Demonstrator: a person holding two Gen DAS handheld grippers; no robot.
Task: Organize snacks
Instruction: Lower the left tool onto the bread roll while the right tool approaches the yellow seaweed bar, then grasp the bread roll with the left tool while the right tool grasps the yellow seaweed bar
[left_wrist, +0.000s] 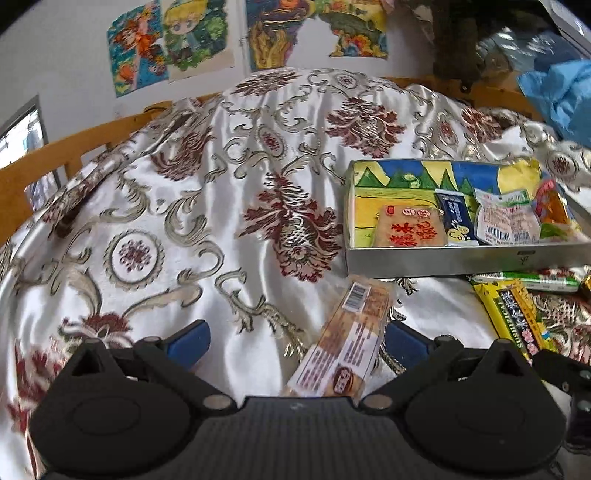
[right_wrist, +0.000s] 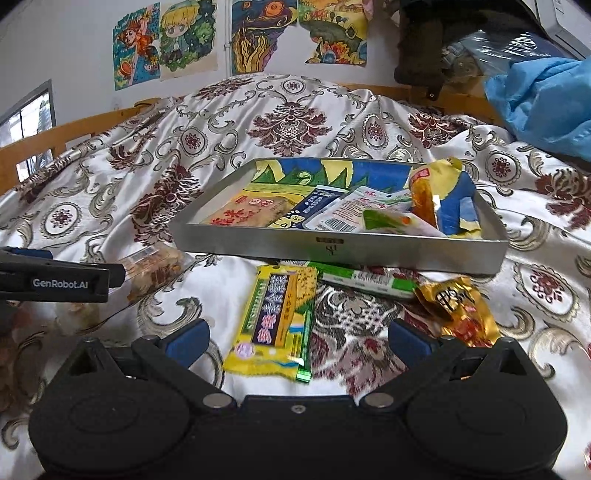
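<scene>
Left claw: jaws spread wide, gripping nothing. A brown bar lies lengthwise between the blue fingers, its right edge close against the right finger; contact cannot be told.

Right claw: jaws spread wide, empty. A yellow pack lies between them, clear of both fingers.

Handling, brown bar: judged light, a crackly slippery wrapper over a fairly stiff, possibly crumbly block. Best taken across the narrow width near mid-length, with gentle pressure.

Handling, yellow pack: judged light, flat and glossy; likely to slide on the satin. Take it across the short width, away from the crimped ends.

Loose stock, on the bedspread just in front of the tray: a green stick touching the pack's far corner; a gold packet to the right.

Tray: metal, shallow, picture-lined, resting on the bed beyond both claws. It already holds several packets, among them a red-lettered slab at its left end.

Task state: part sorted, four items judged still outside.
</scene>
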